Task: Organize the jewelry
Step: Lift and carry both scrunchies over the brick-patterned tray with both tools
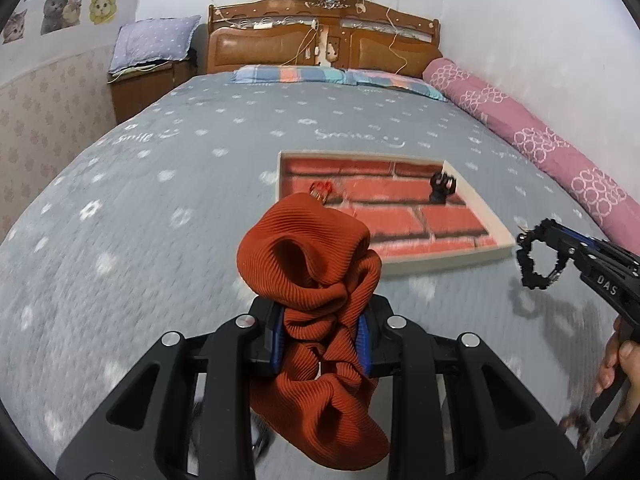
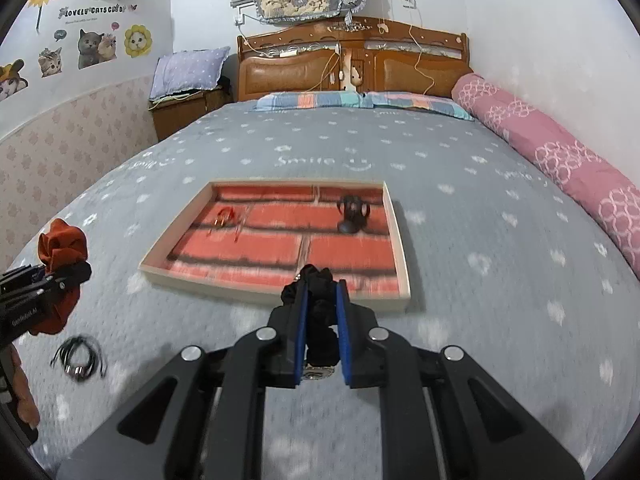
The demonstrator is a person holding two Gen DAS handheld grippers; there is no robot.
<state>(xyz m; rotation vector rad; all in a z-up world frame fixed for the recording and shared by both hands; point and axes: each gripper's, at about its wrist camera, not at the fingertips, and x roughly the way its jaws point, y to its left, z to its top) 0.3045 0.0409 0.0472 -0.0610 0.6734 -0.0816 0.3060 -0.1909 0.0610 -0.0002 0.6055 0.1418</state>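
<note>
The left claw [image 1: 322, 332] is closed on a rust-orange ribbed scrunchie [image 1: 308, 256], whose folds bulge out above and below the blue pads; it is carried in the air above the grey bedspread [image 1: 160, 200], toward the foot edge of the bed. The right claw [image 2: 322, 320] has its jaws pressed together on a black scrunchie [image 2: 318, 284], which shows in the left wrist view as a dark ruffled loop [image 1: 538, 258] hanging from the fingertips, clear of the bedspread. A shallow tray [image 2: 400, 248] with a pale rim and a red brick-pattern lining lies on the bed, about midway between the foot edge and the pillows. In it a black claw hair clip [image 2: 352, 214] stands near the far right corner, and a small red piece of jewelry [image 2: 224, 216] lies toward the left side; blur hides its exact form. A coiled black cord with metal ends [image 2: 80, 358] rests on the bedspread near the foot edge, to the left of the tray and outside it. A rolled pink quilt [image 2: 560, 152] lies along the right edge of the bed.
</note>
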